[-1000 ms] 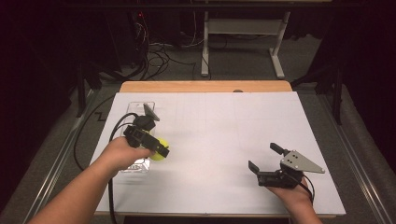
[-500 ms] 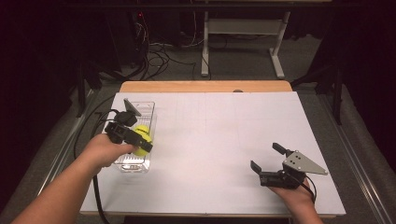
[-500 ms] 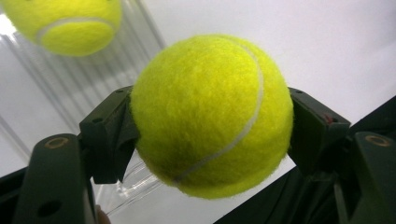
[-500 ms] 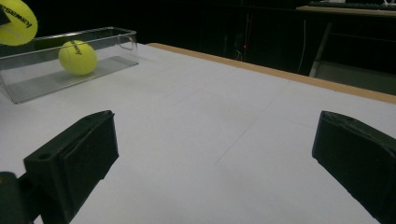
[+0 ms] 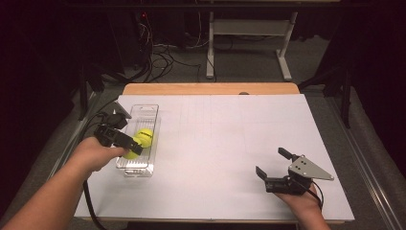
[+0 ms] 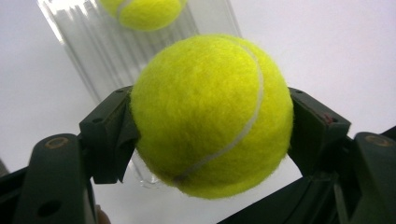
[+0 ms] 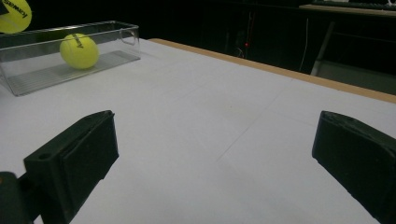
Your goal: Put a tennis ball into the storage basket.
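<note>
A tennis ball (image 6: pixel 212 114) sits clamped between the jaws of the left claw (image 5: pixel 125 145), held over the near end of a clear tray (image 5: pixel 152 109) whose long axis runs away from the claw. Just beyond, a second ball (image 5: pixel 144 136) rests inside. Across the bench (image 5: pixel 230 139), the right claw (image 5: pixel 271 166) gapes wide, holding nothing.
</note>
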The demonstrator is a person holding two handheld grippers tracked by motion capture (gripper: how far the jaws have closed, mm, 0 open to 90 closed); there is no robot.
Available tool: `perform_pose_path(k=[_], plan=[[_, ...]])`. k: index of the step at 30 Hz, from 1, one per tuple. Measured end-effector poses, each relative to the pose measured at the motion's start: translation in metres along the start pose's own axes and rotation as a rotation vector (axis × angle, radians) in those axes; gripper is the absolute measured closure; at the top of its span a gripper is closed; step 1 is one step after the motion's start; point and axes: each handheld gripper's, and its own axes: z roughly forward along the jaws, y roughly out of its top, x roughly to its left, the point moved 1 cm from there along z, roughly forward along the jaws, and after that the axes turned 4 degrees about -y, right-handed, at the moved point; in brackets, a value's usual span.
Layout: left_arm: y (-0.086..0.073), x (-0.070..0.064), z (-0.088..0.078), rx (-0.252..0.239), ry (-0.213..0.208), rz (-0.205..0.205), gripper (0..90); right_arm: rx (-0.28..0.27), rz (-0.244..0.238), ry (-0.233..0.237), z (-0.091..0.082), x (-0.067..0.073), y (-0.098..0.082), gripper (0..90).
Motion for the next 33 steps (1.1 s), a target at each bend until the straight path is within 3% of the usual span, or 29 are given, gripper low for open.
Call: perform_pose_path(k=[8,23,33], plan=[[0.0,0.002,0.002,0.009,0.019,-0.006,26.7,-0.005,0.002,0.001,-0.001,0.0,0.0,0.7],[0.004,0.001,0.03,0.057,0.058,-0.003,26.4,-0.01,0.003,0.012,-0.001,0.002,0.001,0.7],[0.006,0.0,0.037,0.074,0.076,0.002,26.4,-0.014,-0.004,0.023,-0.001,0.005,0.002,0.6]])
